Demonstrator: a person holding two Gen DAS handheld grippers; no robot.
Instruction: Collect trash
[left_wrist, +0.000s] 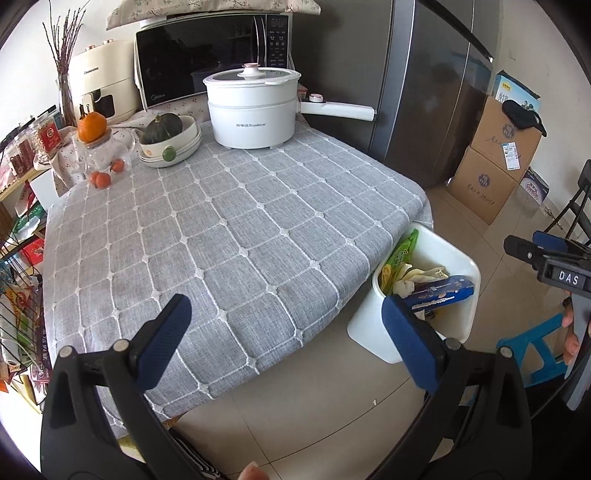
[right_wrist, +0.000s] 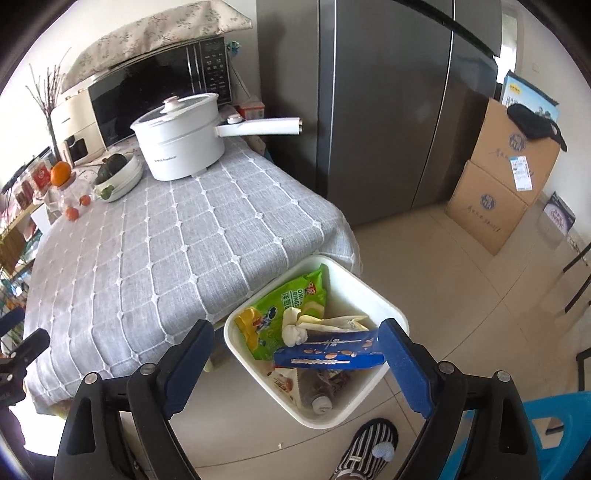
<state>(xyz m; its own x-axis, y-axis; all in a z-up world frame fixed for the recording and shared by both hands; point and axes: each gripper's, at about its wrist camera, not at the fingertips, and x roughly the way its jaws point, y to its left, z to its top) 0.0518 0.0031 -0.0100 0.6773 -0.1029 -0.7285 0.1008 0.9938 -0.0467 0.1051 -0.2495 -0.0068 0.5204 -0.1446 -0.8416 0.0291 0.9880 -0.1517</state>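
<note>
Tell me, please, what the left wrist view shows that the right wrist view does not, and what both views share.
Only the left wrist view shows the shelf of packaged goods beside the table and the open, empty left claw.

Only the right wrist view shows the striped slipper on the floor, a clear bottle deep in the bin, and the open, empty right claw above it.

Both show the grey checked tablecloth, white electric pot, microwave, and the white trash bin holding a green snack bag and blue box.
</note>
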